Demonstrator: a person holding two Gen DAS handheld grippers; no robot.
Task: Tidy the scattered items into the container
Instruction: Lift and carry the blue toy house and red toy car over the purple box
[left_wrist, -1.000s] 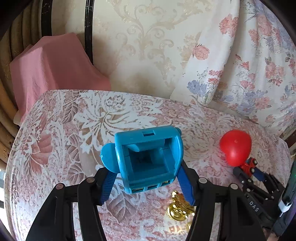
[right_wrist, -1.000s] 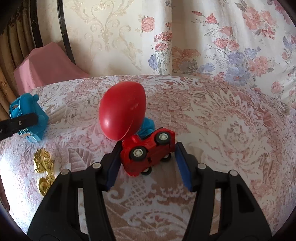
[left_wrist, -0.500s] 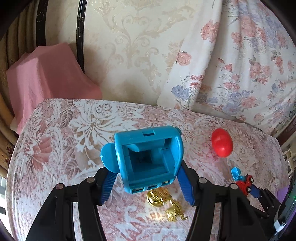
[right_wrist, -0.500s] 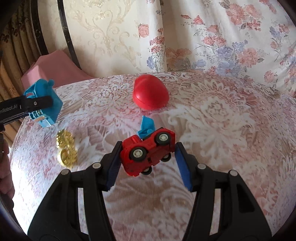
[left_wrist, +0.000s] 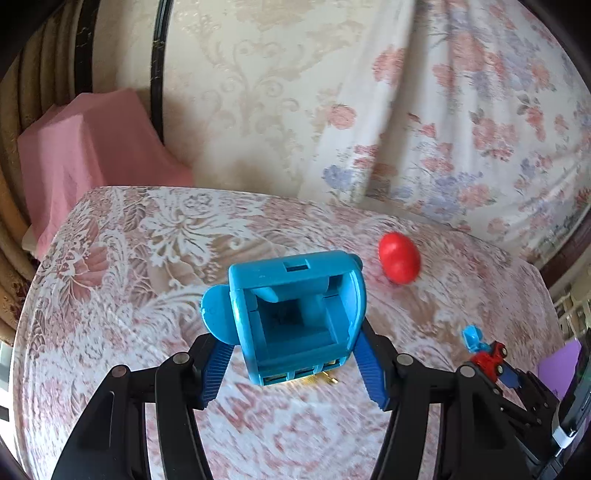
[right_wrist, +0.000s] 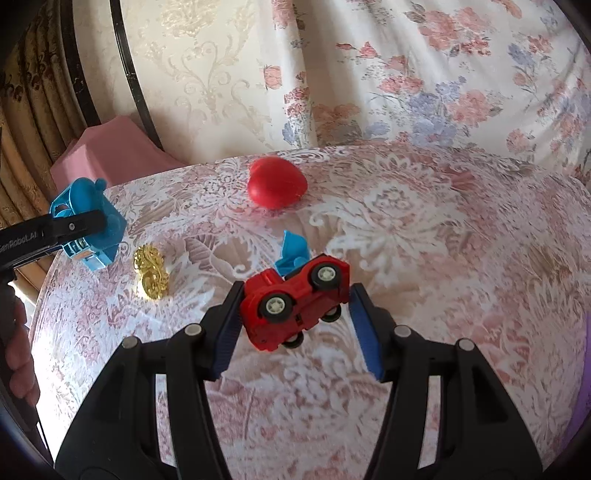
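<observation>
Floral table (right_wrist: 424, 229), red egg (right_wrist: 276, 182), gold ornament (right_wrist: 150, 271)

- One blue plastic toy piece (left_wrist: 295, 314)
- One red toy car (right_wrist: 295, 302)
- One red egg (right_wrist: 277, 182)
- One gold ornament (right_wrist: 150, 271)
- Two grippers: left gripper (left_wrist: 295, 362), right gripper (right_wrist: 293, 328)

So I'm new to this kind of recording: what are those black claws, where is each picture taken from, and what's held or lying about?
There is no robot: a person holds a two-finger gripper in each hand, each with a fisheye camera looking along its fingers. The left gripper is shut on a blue toy block. The right gripper holds a red toy car, tilted, above the table. On its floral cloth lie a red egg-shaped toy and a gold ornament. No container is clearly visible.
</observation>
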